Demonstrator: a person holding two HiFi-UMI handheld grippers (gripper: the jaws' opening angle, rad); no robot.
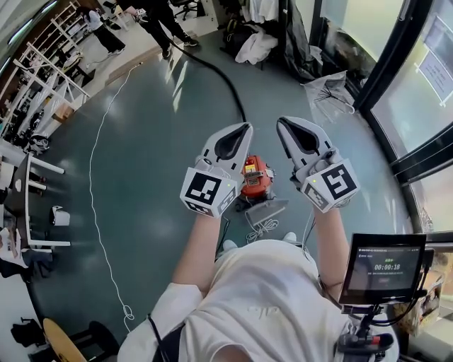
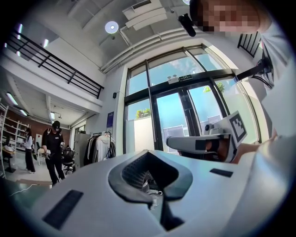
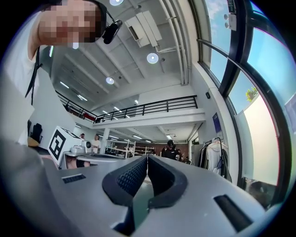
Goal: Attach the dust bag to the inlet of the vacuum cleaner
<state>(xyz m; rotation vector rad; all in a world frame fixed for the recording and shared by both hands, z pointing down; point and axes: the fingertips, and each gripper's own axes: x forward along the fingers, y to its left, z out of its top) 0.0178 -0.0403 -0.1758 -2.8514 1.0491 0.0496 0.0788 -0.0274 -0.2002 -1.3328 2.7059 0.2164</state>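
A small orange vacuum cleaner (image 1: pixel 255 177) stands on the grey-green floor just ahead of the person's feet. A grey flat piece (image 1: pixel 266 211) lies against its near side; I cannot tell whether it is the dust bag. My left gripper (image 1: pixel 245 127) is held level above the vacuum's left side, jaws shut with nothing between them. In its own view the left gripper (image 2: pixel 147 153) points at the glass doors. My right gripper (image 1: pixel 282 121) hovers beside it on the right, also shut and empty. In the right gripper view, the right gripper (image 3: pixel 147 159) faces the room.
A black hose (image 1: pixel 219 71) runs from the vacuum toward the far end, and a white cable (image 1: pixel 95 177) trails across the floor at left. Glass doors (image 1: pixel 417 92) line the right side. A clear plastic bag (image 1: pixel 329 92), heaped clothes (image 1: pixel 256 46), shelving (image 1: pixel 42 78) and people (image 1: pixel 166 18) stand farther off.
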